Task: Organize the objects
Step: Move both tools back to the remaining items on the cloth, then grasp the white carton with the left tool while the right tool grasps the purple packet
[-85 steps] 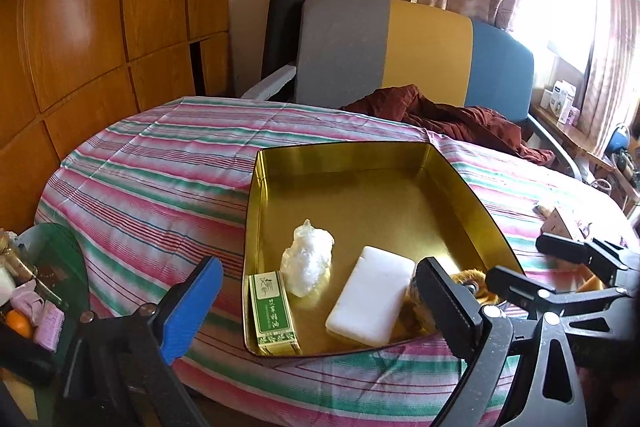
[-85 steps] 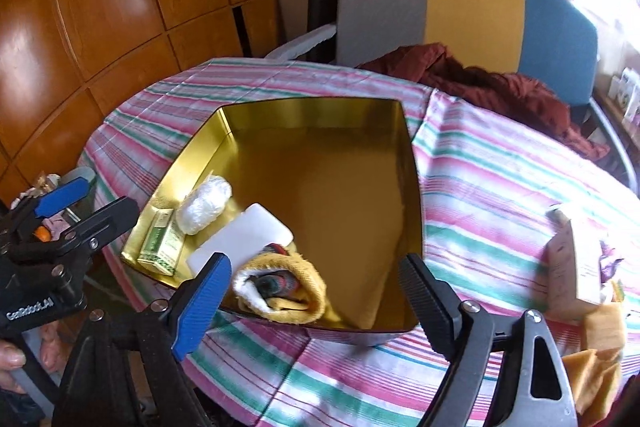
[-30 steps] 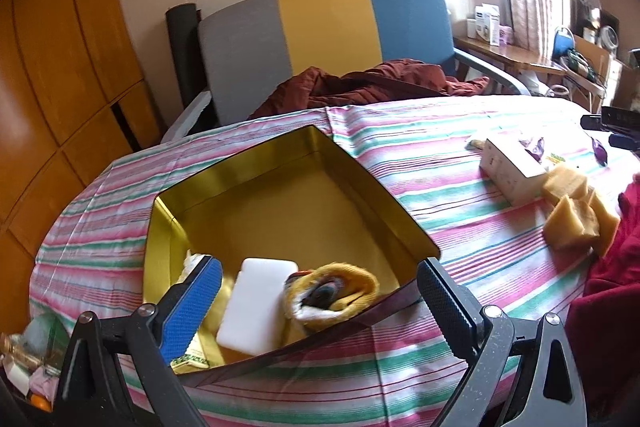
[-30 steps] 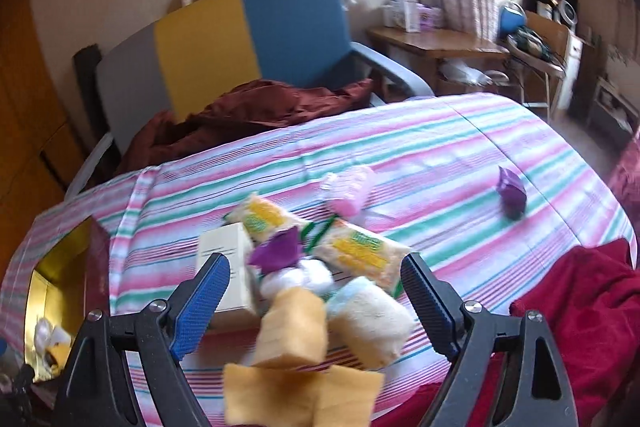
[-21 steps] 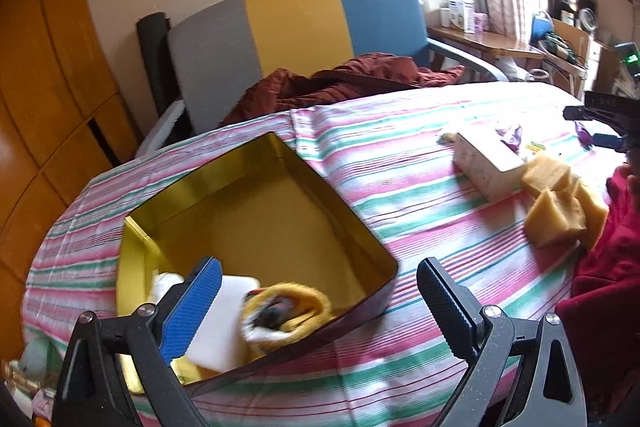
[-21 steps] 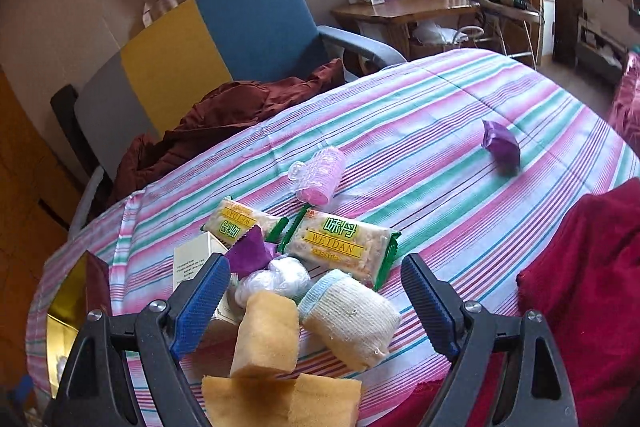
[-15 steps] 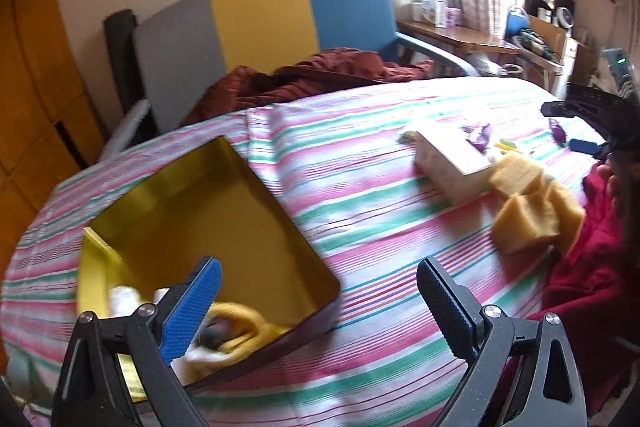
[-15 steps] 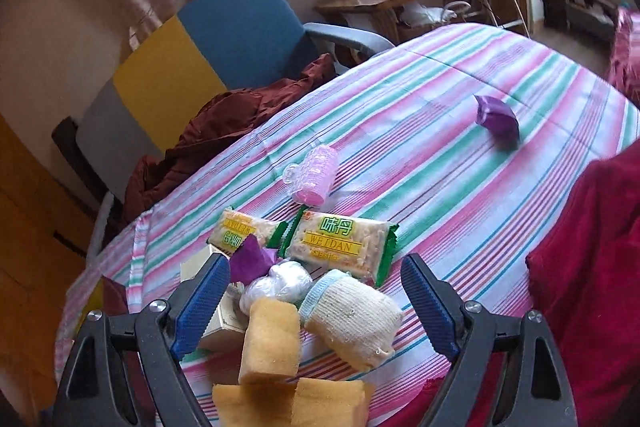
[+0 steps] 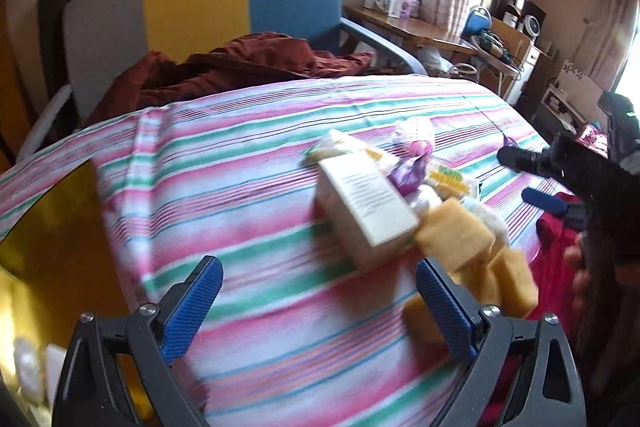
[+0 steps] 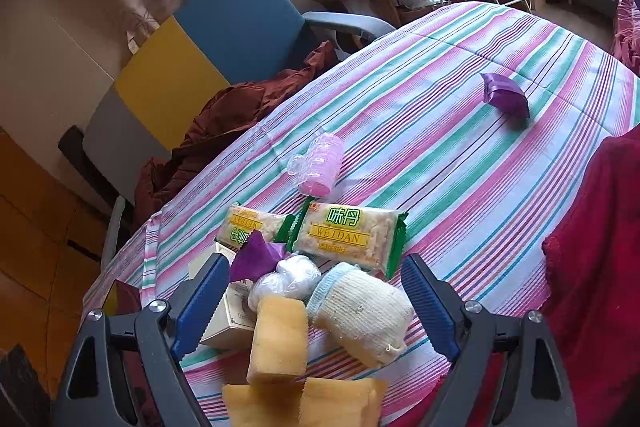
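Sock roll (image 10: 362, 311) sits between the right gripper (image 10: 314, 301)'s spread, empty fingers — lower squarely, avoiding the sponge (image 10: 278, 337) — left gripper (image 9: 318, 301) also released.

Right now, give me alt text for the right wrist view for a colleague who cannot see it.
The right gripper hangs open over a pile on the striped tablecloth: a rolled white sock, yellow sponges, a plastic-wrapped white ball and two Weidan snack packs. Beyond lie a pink hair roller and a lone purple packet.
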`<state>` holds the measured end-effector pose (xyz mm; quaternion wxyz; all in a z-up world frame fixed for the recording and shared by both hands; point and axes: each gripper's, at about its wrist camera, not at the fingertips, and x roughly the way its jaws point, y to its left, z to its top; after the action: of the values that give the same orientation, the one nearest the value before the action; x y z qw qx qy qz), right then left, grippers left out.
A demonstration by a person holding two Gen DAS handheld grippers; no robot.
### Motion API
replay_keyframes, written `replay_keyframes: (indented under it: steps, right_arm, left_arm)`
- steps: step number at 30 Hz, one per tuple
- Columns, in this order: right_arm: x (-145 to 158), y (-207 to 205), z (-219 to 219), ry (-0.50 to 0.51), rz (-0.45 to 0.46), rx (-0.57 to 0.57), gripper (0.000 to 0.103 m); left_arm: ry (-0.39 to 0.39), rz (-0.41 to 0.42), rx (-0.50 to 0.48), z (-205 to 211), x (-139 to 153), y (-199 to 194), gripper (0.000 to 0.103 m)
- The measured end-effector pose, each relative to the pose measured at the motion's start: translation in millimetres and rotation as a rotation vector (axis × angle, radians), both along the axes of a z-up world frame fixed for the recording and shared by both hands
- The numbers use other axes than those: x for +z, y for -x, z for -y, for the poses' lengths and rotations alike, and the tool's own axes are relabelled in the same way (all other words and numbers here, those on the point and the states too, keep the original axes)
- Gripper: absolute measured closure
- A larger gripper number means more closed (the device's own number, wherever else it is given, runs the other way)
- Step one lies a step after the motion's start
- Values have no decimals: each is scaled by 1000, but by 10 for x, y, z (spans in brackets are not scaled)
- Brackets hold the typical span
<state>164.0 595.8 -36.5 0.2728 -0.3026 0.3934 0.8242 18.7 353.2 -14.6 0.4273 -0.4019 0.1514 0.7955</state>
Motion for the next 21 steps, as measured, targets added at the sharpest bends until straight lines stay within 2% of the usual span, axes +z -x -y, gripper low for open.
replay_keyframes:
  steps: [7, 13, 15, 17, 21]
  right_arm:
    - [-24, 45, 6, 10, 6, 26, 14]
    - [-39, 79, 7, 15, 12, 44, 14]
    - [-45, 92, 12, 15, 18, 50, 14]
    - [-50, 95, 19, 15, 21, 55, 14]
    - [-53, 130, 48, 4, 35, 71, 14]
  left_arm:
    - [43, 40, -43, -648, -175, 110, 5]
    - [108, 91, -20, -974, -458, 337, 6]
    - [106, 136, -17, -1008, -539, 407, 12]
    - [93, 200, -29, -983, -611, 467, 35]
    - [43, 211, -27, -792, -598, 450, 46]
